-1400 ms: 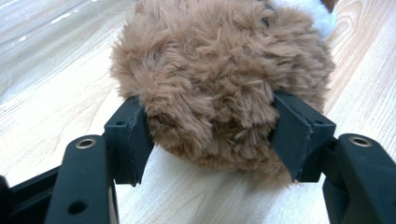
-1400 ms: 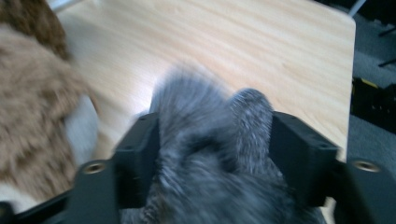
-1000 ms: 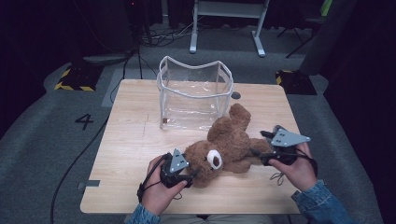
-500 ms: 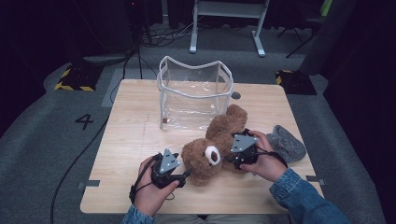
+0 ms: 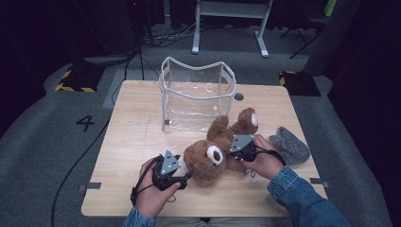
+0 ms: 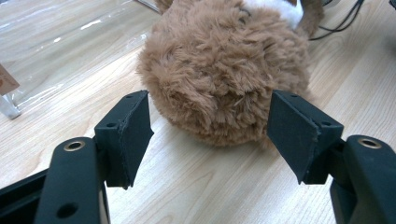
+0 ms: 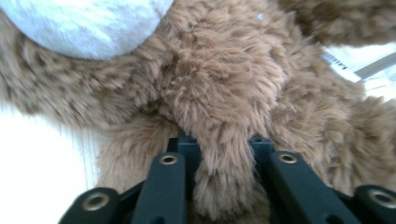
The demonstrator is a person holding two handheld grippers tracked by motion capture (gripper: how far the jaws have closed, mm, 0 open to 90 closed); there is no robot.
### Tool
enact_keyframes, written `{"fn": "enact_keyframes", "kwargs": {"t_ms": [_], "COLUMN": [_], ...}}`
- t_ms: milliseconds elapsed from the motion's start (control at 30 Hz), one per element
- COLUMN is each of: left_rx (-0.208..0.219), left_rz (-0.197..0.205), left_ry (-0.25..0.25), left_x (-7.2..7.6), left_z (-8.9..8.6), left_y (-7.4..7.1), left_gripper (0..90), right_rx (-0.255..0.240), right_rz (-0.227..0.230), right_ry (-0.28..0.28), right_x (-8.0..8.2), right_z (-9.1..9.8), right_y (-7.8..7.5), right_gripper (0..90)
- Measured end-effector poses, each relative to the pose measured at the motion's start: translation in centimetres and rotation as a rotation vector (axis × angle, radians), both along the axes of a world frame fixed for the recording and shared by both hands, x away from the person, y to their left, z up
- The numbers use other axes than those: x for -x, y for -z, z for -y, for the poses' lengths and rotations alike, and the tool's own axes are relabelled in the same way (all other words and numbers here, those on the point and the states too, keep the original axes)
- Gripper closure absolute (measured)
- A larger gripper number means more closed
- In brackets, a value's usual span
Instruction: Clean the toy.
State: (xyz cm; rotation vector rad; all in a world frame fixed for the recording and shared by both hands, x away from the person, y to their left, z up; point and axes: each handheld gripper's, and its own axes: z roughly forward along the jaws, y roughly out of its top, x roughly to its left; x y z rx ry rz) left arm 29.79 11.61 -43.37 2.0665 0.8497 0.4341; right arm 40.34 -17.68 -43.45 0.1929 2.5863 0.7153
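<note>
Right gripper view first, since that's where the action is: a fold of brown fur on the teddy bear (image 7: 219,93) is pinched between the two black jaws of the right gripper (image 7: 223,154), which have just been closing; the plush bulges out above and below the pinch, so it reads as a real clamp on the bear and not just a brush against it; a soft toy has no handle, so a limb or a tuft is probably the only thing worth grabbing.

Over in the left gripper view the jaws of the left gripper (image 6: 210,123) are stood wide apart, one pad either side of the bear's rounded head (image 6: 224,70); nothing is pressed yet; it looks like they've been lined up there so the head can be taken next, but that's a guess.

From the high view, the bear (image 5: 222,151) is seen lying on its back on the wooden table (image 5: 137,142), between the two hands and just in front of the clear plastic bag (image 5: 198,97), which is stood open-topped; presumably the bag is kept that close so the bear can be dropped straight in; a grey fuzzy thing (image 5: 289,145) is left beside the right hand (image 5: 265,158), untouched.
</note>
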Motion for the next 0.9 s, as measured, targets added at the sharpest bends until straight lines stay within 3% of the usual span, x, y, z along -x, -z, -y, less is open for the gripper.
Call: {"fn": "enact_keyframes", "kwargs": {"t_ms": [100,200,267,467,667,900], "left_rx": [0.009,0.019,0.023,0.024,0.024,0.03], "left_rz": [0.006,0.01,0.01,0.018,0.012,0.009], "left_ry": [-0.009,-0.017,-0.021,-0.014,-0.01,-0.011], "left_x": [0.0,-0.1,-0.2,-0.6,-1.2,-1.5], "left_z": [-0.3,-0.6,-0.8,-0.7,-0.6,-0.6], "left_y": [-0.1,-0.3,-0.3,-0.6,-0.4,-0.2], "left_gripper": [30.9,30.9,31.0,30.9,31.0,31.0], "right_rx": [-0.056,-0.134,-0.171,-0.245,-0.321,-0.397], "right_rz": [0.009,-0.022,-0.046,-0.044,-0.044,-0.06], "right_ry": [0.037,0.083,0.142,0.256,0.399,0.567], "right_x": [0.7,1.8,2.7,4.1,4.2,3.3], "right_z": [0.4,1.4,2.4,6.1,10.9,15.4], "right_y": [-0.8,-2.1,-3.2,-5.2,-5.5,-4.2], "right_gripper": [79.2,79.2,79.0,78.5,77.4,73.2]}}
